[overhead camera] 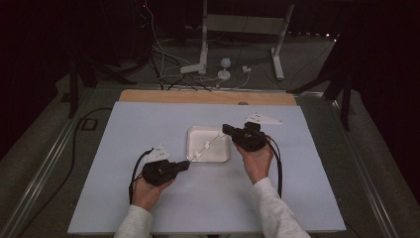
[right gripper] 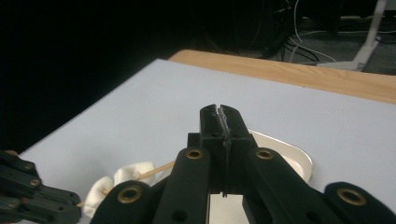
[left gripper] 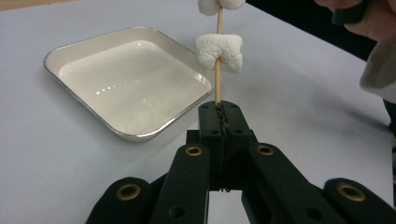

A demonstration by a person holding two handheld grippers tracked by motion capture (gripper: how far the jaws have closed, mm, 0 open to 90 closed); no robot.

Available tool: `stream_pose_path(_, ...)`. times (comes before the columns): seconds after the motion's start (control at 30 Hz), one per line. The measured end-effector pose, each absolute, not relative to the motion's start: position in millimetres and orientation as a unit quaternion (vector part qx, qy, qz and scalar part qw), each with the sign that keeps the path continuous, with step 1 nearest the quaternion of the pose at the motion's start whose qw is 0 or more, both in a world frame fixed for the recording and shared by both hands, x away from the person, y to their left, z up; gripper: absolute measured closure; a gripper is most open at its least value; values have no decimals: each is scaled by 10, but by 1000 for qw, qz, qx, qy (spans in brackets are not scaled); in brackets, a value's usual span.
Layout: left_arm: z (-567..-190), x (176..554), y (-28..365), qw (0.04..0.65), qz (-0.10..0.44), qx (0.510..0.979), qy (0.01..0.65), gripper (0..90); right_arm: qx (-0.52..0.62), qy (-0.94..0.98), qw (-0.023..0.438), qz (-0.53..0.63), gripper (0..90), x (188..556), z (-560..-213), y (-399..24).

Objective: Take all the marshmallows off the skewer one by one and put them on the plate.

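Observation:
A thin wooden skewer (overhead camera: pixel 212 140) slants over a square white tray (overhead camera: pixel 222 154) in the middle of the table. It carries white marshmallows, one near its low end (left gripper: pixel 219 52) and another farther up (left gripper: pixel 218 4). My left gripper (left gripper: pixel 219 106) is shut on the skewer's low end, just off the tray's near left corner (overhead camera: pixel 187 163). My right gripper (overhead camera: pixel 225 130) hangs over the tray's far right corner with its jaws shut (right gripper: pixel 219 111) and nothing showing between the tips. In the right gripper view the skewer (right gripper: pixel 154 171) and marshmallows (right gripper: pixel 119 182) pass below its jaws.
The table has a pale blue-grey top (overhead camera: pixel 148 203) with a wooden strip (overhead camera: pixel 208 96) along its far edge. Cables and a white stand (overhead camera: pixel 205 44) lie on the dark floor beyond. A person's sleeved forearms come in from the bottom.

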State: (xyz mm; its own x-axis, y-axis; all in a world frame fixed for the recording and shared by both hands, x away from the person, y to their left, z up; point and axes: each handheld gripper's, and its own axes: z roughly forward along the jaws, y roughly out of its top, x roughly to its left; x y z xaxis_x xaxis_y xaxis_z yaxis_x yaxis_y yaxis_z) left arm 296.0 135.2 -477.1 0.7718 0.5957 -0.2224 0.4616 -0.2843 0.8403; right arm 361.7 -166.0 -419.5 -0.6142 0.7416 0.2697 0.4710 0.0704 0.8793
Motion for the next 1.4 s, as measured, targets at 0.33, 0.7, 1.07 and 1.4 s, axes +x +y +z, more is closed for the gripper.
stream_pose_path(0.33, -4783, 2963, 1296, 502, 61, 796, 333, 900, 412, 708, 48, 572, 780, 3686, -4241, -1754)
stream_pose_path(0.7, -4797, 2973, 1294, 501, 65, 794, 338, 900, 430, 665, 3, 611, 555, 3676, -4372, -1804)
stream_pose_path(1.07, -4780, 2966, 1299, 519, 62, 783, 338, 900, 416, 679, -15, 605, 536, 3638, -4395, -1684)
stream_pose_path(1.4, -4815, 2967, 1301, 531, 48, 778, 332, 900, 427, 658, -58, 618, 816, 3707, -4444, -1647)
